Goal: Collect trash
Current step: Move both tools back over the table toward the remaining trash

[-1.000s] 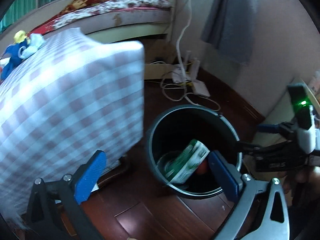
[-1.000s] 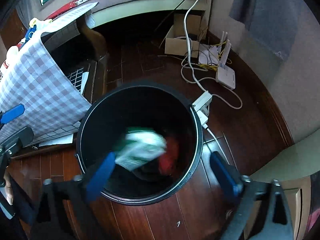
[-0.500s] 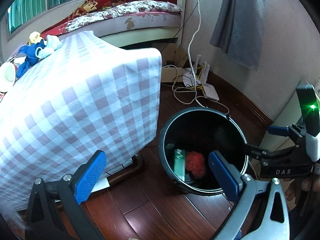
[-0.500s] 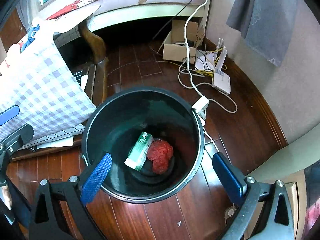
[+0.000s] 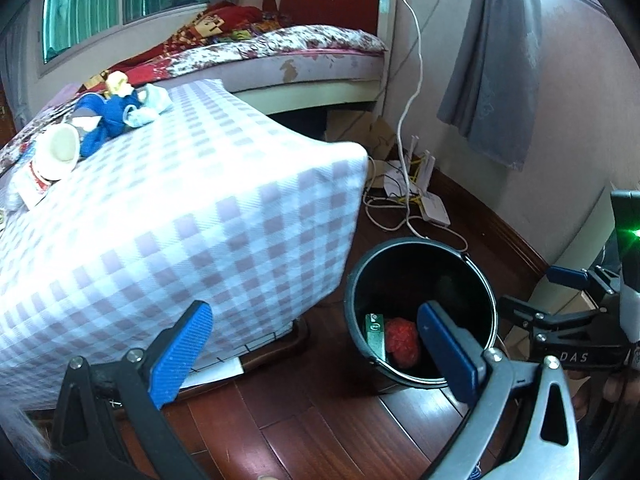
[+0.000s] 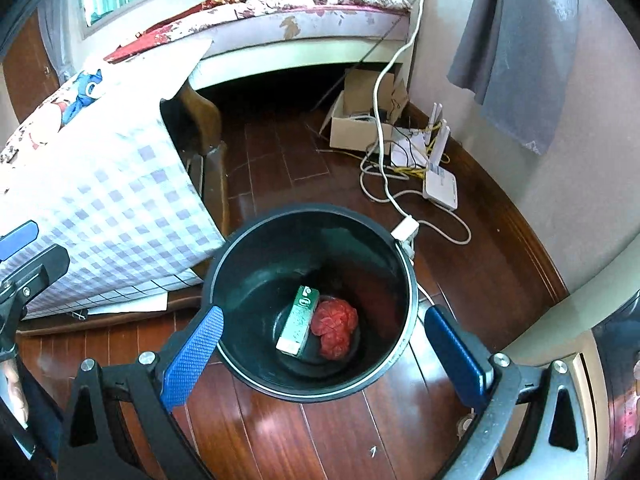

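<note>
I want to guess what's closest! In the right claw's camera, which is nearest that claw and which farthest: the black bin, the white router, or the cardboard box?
1. Black round plastic bin, just ahead of the right claw.
2. White router, on the floor by the right wall.
3. Brown cardboard box, farthest, beside the bed.

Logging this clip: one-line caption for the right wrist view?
Open right tongs above black bin holding a green carton and red crumpled wrapper.

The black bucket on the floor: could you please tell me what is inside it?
Inside the black bucket lie a green-and-white carton and a crumpled red wad, side by side on the bottom. Anything beneath them is covered.
</note>
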